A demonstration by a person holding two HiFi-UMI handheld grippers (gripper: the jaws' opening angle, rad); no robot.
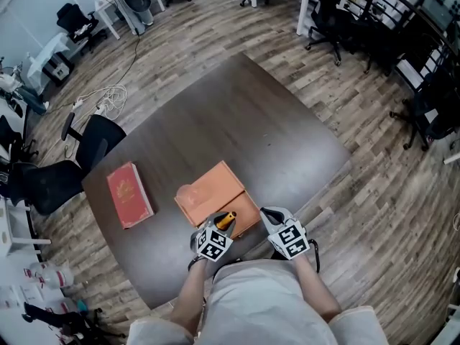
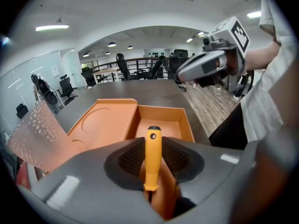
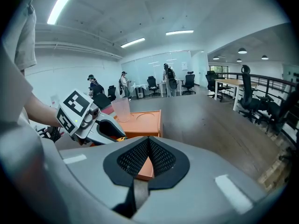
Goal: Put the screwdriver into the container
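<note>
A screwdriver [image 2: 152,155] with an orange handle sits between the pads of my left gripper [image 2: 153,143], which is shut on it. The handle end points forward over the near edge of the orange container [image 2: 188,125], just before its deep open compartment. In the head view the screwdriver [image 1: 227,219] and left gripper [image 1: 221,228] are at the container's [image 1: 215,185] near corner. My right gripper [image 3: 148,143] is shut with nothing in it, hovering just right of the container, beside the left gripper [image 3: 93,122].
A translucent cup [image 2: 35,134] stands on the container's flat tray side. A red book [image 1: 129,194] lies on the dark table [image 1: 273,135] to the left. Black office chairs [image 1: 93,141] stand past the table's left edge.
</note>
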